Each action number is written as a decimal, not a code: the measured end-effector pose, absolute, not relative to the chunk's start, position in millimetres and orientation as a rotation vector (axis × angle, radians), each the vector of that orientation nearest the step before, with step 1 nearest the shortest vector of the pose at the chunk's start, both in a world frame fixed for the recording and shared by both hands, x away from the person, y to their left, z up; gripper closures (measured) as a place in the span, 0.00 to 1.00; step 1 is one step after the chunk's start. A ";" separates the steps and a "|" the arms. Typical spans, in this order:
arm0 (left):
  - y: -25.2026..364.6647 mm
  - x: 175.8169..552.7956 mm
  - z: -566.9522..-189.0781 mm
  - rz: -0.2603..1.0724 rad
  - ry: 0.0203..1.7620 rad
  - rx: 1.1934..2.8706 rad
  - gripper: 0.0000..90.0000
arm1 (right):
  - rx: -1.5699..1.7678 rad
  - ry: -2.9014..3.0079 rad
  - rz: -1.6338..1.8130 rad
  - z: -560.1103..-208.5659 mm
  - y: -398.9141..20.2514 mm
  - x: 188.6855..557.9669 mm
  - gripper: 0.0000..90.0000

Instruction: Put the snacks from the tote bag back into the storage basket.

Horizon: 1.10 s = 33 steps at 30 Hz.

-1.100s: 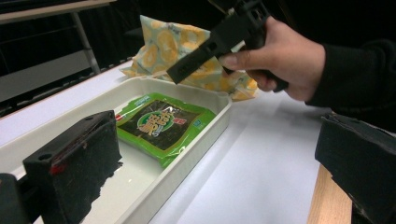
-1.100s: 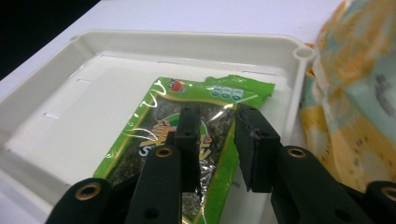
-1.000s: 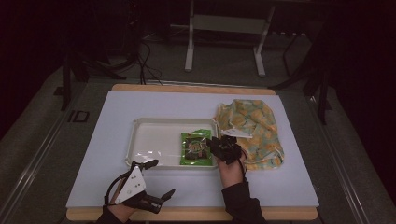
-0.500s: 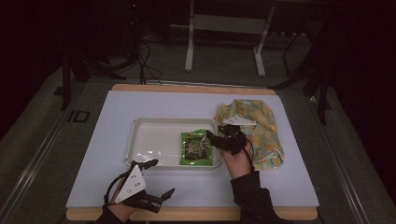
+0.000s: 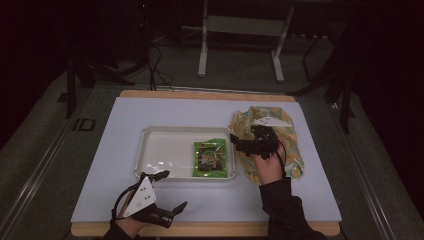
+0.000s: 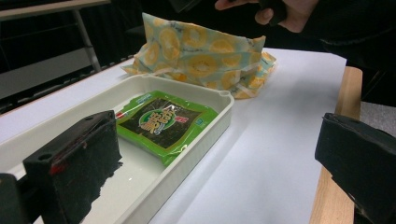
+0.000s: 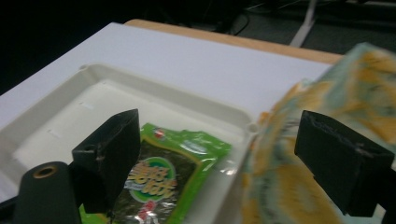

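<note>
High view, packet: green seaweed packet [image 5: 210,158] lay flat in my white tray [image 5: 150,155].
Change: my right gripper [image 5: 236,144] had shifted up-frame over the yellow bags [image 5: 290,150].
Jaws: both grippers, left [image 5: 167,191] included, were spread, empty.

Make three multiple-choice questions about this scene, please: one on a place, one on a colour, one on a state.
1. Where does the snack packet lie?
A. in the white tray
B. on the patterned bag
C. on the floor

2. Which colour is the packet's border?
A. red
B. green
C. blue

3. How do the jaws of the left gripper stand?
A. shut on the packet
B. shut on nothing
C. open, holding nothing

Answers: 1 A, the packet rests at the tray's right end. 2 B, its edge is bright green. 3 C, the left gripper view shows the jaws wide apart.
</note>
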State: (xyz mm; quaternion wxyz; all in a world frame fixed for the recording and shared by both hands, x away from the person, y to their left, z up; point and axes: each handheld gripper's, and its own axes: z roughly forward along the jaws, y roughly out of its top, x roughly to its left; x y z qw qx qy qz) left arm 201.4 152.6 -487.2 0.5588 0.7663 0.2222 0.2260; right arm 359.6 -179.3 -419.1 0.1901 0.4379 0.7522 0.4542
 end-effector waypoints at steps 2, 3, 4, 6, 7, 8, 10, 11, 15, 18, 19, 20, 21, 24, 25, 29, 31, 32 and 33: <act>152.6 201.3 -487.1 0.533 0.523 1.809 0.00 | 1.222 2.099 1.248 -418.8 -185.3 358.8 0.16; 152.6 201.4 -487.1 0.534 0.525 1.809 0.00 | 1.233 2.093 1.235 -419.0 -188.6 358.6 0.16; 152.6 201.7 -487.2 0.534 0.526 1.810 0.00 | 1.241 2.085 1.241 -418.9 -192.4 358.4 0.16; 152.5 201.8 -487.3 0.533 0.526 1.809 0.00 | 1.246 2.064 1.229 -418.2 -199.4 357.3 0.16; 152.2 201.9 -487.4 0.533 0.526 1.810 0.00 | 1.246 2.064 1.229 -418.2 -199.4 357.3 0.16; 152.0 201.6 -487.5 0.533 0.525 1.809 0.00 | 1.251 2.056 1.226 -418.0 -206.5 356.6 0.16; 152.0 201.6 -487.5 0.534 0.526 1.809 0.00 | 1.252 2.050 1.202 -418.3 -212.8 355.3 0.16; 152.2 201.8 -487.5 0.534 0.526 1.809 0.00 | 1.253 2.051 1.199 -418.4 -215.8 354.8 0.16; 152.0 202.0 -487.8 0.533 0.528 1.807 0.00 | 1.251 2.034 1.183 -418.8 -228.9 350.7 0.16; 151.4 201.9 -487.9 0.532 0.525 1.811 0.00 | 1.238 1.996 1.166 -420.0 -238.0 346.4 0.16; 151.5 201.8 -487.8 0.533 0.525 1.810 0.00 | 1.235 1.984 1.176 -420.4 -241.1 344.7 0.16; 151.5 201.8 -487.8 0.533 0.525 1.810 0.00 | 1.233 1.966 1.176 -421.1 -244.0 343.0 0.16; 151.6 201.9 -487.8 0.534 0.528 1.808 0.00 | 1.234 1.958 1.172 -421.8 -246.3 341.7 0.16; 151.6 201.9 -487.9 0.533 0.527 1.810 0.00 | 1.240 1.947 1.163 -425.2 -253.0 339.2 0.16; 151.5 201.9 -487.9 0.533 0.526 1.811 0.00 | 1.235 1.945 1.157 -426.2 -254.8 338.4 0.16; 151.5 201.9 -487.9 0.533 0.526 1.811 0.00 | 1.223 1.934 1.148 -428.1 -259.9 334.6 0.16; 151.6 201.9 -487.9 0.532 0.526 1.811 0.00 | 1.224 1.926 1.143 -429.6 -265.1 330.4 0.16; 151.5 201.8 -487.9 0.533 0.525 1.812 0.00 | 1.224 1.928 1.141 -430.3 -267.0 329.2 0.16; 151.5 201.8 -487.9 0.533 0.525 1.812 0.00 | 1.224 1.928 1.141 -430.3 -267.0 329.2 0.16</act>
